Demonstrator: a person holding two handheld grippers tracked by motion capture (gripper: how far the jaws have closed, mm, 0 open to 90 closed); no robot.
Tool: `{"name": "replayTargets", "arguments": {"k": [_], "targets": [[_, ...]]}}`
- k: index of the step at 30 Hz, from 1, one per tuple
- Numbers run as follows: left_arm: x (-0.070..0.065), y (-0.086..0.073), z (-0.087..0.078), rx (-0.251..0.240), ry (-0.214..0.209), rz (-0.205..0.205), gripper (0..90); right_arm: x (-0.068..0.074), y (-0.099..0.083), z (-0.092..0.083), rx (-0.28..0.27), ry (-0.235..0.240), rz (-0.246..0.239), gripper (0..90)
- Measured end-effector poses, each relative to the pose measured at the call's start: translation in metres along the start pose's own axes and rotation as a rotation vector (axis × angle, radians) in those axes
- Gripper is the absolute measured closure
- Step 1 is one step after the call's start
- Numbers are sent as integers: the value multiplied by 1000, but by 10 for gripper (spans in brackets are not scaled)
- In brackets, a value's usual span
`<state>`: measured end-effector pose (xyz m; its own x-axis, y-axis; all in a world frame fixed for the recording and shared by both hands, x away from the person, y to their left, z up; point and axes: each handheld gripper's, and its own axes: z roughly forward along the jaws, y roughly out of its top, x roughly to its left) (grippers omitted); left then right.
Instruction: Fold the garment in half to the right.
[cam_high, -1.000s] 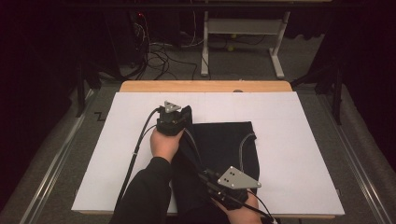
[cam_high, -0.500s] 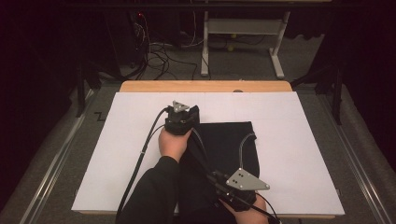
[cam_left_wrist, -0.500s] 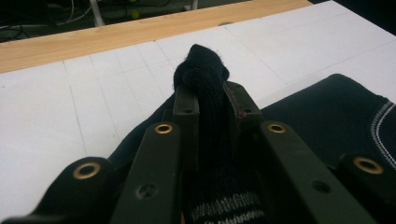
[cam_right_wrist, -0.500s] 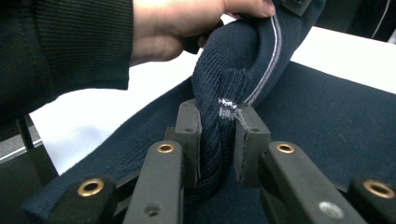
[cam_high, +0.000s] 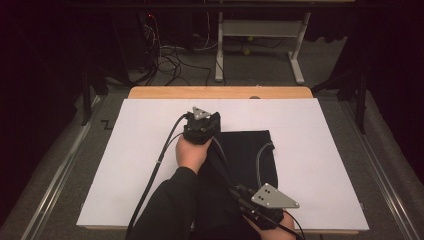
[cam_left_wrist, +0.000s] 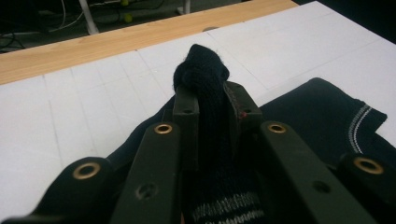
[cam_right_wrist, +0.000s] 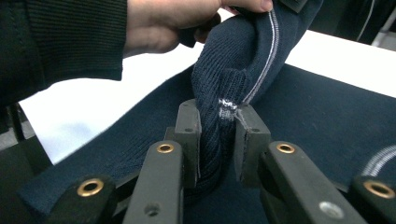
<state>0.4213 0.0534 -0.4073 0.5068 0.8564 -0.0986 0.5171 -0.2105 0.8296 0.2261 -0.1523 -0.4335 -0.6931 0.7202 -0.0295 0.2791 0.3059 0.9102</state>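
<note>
- White board (cam_high: 320, 165) covers the table, with a wooden strip (cam_high: 220, 92) along its far edge.
- Dark knit garment (cam_high: 250, 155) lies on the board, near its middle.
- Left gripper (cam_high: 201, 127), at the garment's far left corner, clamps a bunched fold.
- Right gripper (cam_high: 260, 207), at the garment's near edge, pinches a white-stitched seam.

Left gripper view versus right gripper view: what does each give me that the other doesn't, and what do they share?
Left gripper view: the wooden table edge beyond the white board, and the left gripper shut on a bunched fold of the dark knit garment.

Right gripper view: the person's left hand and dark sleeve, and the right gripper shut on a seam with white stitching.

Both: the garment and the white board under it.
</note>
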Motion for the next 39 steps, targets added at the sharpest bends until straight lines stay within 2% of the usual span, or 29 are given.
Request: {"name": "replayTargets", "arguments": {"k": [5, 7, 13, 21, 34, 39], "targets": [[-8, -1, 7, 5, -13, -8, 730, -6, -7, -5, 10, -14, 6, 752], [-9, 0, 8, -5, -27, -23, 730, -8, -8, -8, 11, -18, 10, 751], [-14, 1, 11, -3, -38, -15, 721, -9, -12, -12, 15, -25, 17, 750], [-23, -5, 24, 23, -52, -12, 723, -11, -19, -15, 32, -33, 16, 750], [-36, -8, 38, 42, -69, -2, 722, -19, -32, -22, 53, -57, 42, 747], [-39, -8, 41, 49, -70, 1, 721, -20, -36, -24, 67, -76, 30, 745]]}}
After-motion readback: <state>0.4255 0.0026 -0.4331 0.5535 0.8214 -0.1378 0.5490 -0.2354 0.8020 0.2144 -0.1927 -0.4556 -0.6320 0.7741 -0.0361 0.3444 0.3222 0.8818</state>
